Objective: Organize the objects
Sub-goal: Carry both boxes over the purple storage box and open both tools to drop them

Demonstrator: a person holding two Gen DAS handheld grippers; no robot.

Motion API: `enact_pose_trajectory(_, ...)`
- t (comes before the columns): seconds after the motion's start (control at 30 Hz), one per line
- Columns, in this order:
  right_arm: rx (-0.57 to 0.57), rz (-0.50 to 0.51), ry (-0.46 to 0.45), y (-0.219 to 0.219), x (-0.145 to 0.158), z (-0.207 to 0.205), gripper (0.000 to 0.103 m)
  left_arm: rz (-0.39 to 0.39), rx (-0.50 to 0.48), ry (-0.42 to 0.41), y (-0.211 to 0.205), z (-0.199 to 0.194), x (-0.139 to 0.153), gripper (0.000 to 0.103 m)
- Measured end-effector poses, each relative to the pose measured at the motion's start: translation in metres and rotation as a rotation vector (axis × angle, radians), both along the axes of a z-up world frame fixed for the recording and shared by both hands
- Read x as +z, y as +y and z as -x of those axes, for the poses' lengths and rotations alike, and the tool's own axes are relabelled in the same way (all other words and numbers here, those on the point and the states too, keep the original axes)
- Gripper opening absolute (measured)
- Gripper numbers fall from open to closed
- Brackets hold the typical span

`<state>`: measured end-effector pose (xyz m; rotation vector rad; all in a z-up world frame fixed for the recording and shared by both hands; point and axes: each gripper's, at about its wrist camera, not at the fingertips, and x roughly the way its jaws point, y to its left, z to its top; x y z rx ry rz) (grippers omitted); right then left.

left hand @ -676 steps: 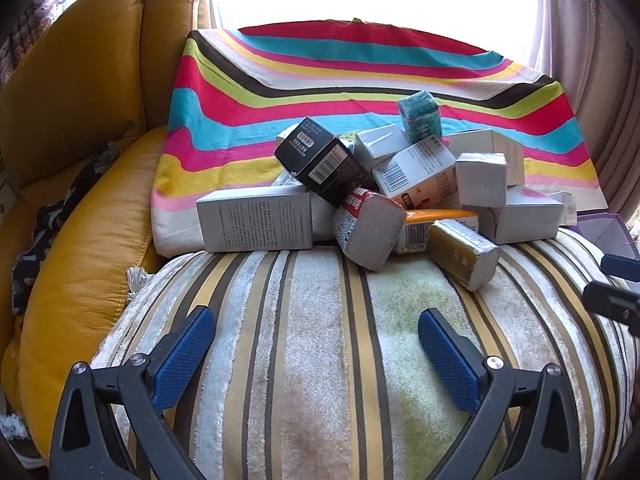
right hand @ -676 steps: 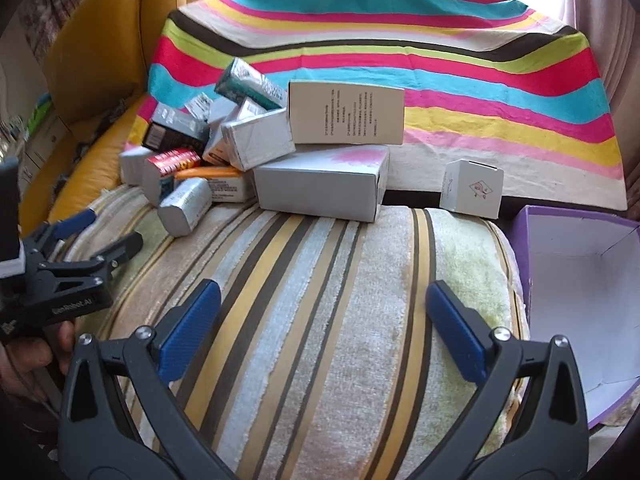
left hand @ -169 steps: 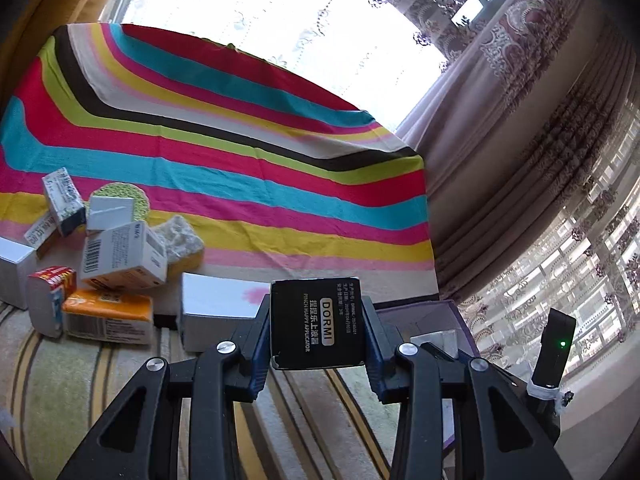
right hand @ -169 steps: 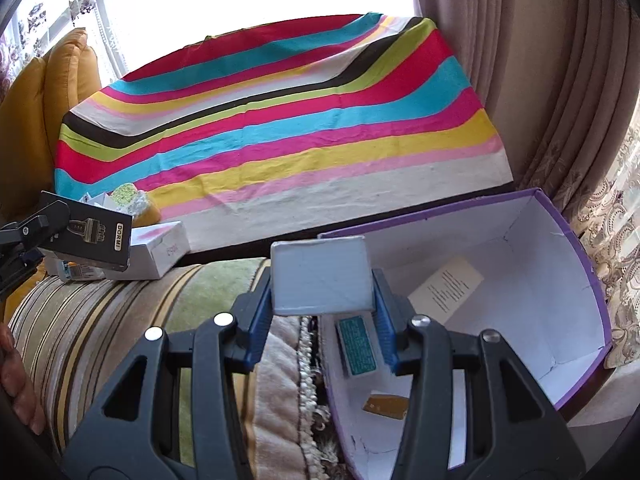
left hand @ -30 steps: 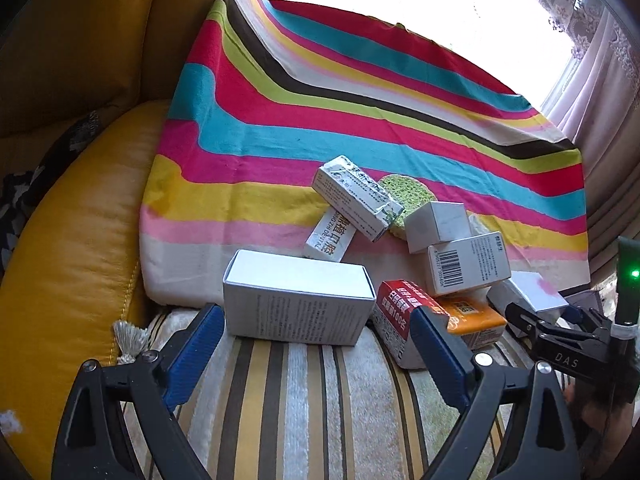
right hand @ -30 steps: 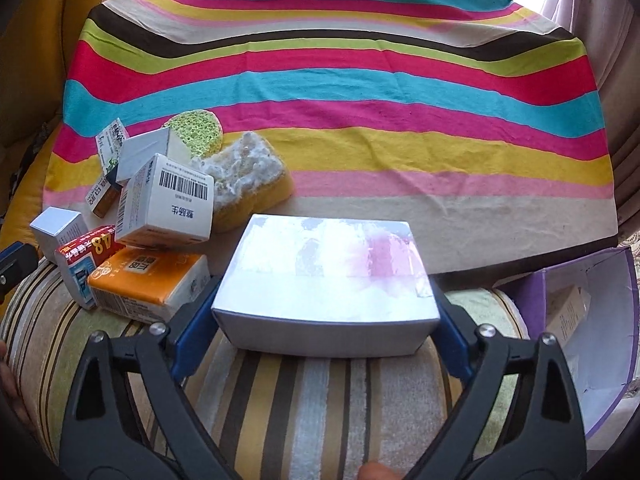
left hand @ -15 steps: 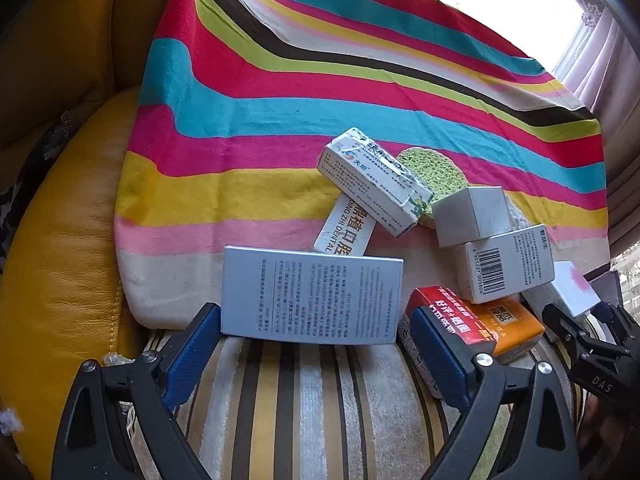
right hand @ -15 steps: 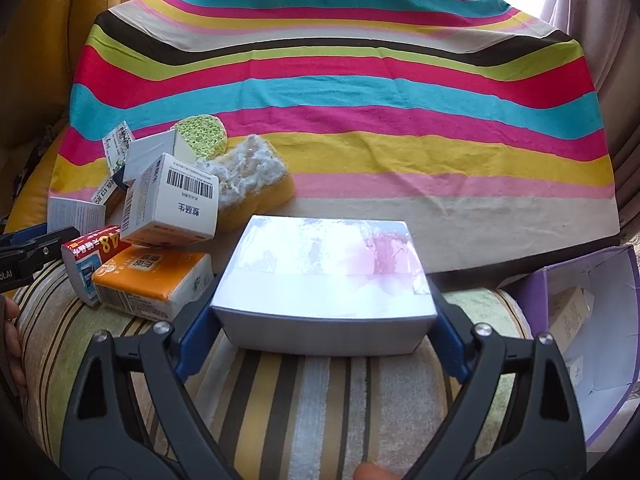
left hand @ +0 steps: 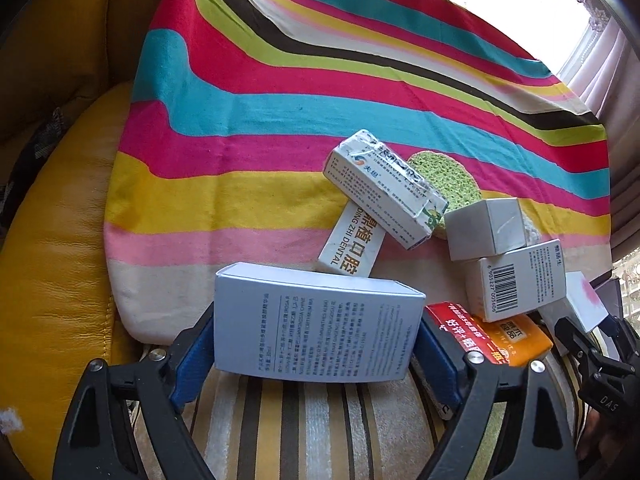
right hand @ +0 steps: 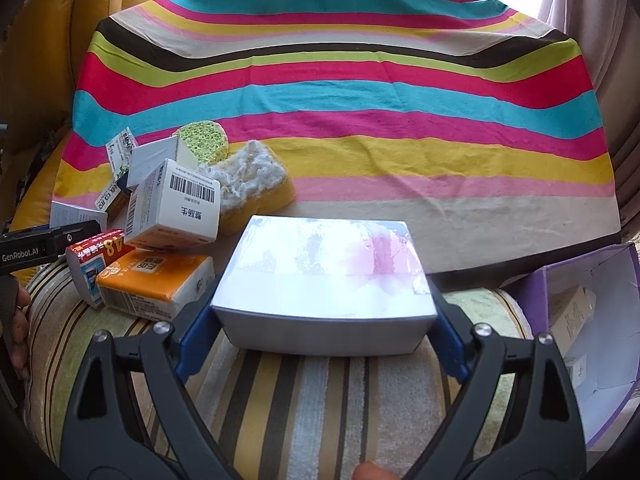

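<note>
Left gripper [left hand: 316, 354] just closed in on the printed white box [left hand: 316, 332], blue pads now at its two short ends and seemingly pressing. Right gripper [right hand: 320, 322] likewise clamped end to end on the pink-tinted white box [right hand: 324, 276], which sits on the striped cushion [right hand: 320, 408] directly ahead of the jaws. Both likely light, hollow cardboard: stiff enough along the length, easily dented by a hard squeeze, smooth-faced and apt to slip or swivel if held off-centre. Best taken at mid-height on the end panels, with modest pressure. Only in the right wrist view: the purple bin [right hand: 608, 320] off to the right with small cartons inside, and the yellow sponge [right hand: 256, 184] beyond the jaws to the left. Only in the left wrist view: the lettering on the dental carton [left hand: 352, 248] ahead of the pads.
</note>
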<state>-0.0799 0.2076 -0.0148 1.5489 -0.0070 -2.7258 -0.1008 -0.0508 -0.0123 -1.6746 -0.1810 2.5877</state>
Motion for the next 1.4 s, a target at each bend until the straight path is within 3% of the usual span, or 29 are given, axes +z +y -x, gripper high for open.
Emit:
enact_pose_trajectory(0.27,-0.002,-0.006,0.045,0.005,0.010,-0.009,0.092,0.036,0.099,0.178,0.000,-0.032,0.039,0.089)
enact_pose_trajectory(0.57,-0.038,-0.006,0.082,0.028,0.023,-0.021,0.092,0.035,0.044,0.304,0.050,-0.048,0.061,0.089)
enact_pose_trajectory(1.4,-0.225,0.010,0.141,0.152,0.049,-0.070,0.092,0.014,-0.371,0.292,0.247,-0.057,0.065,0.089)
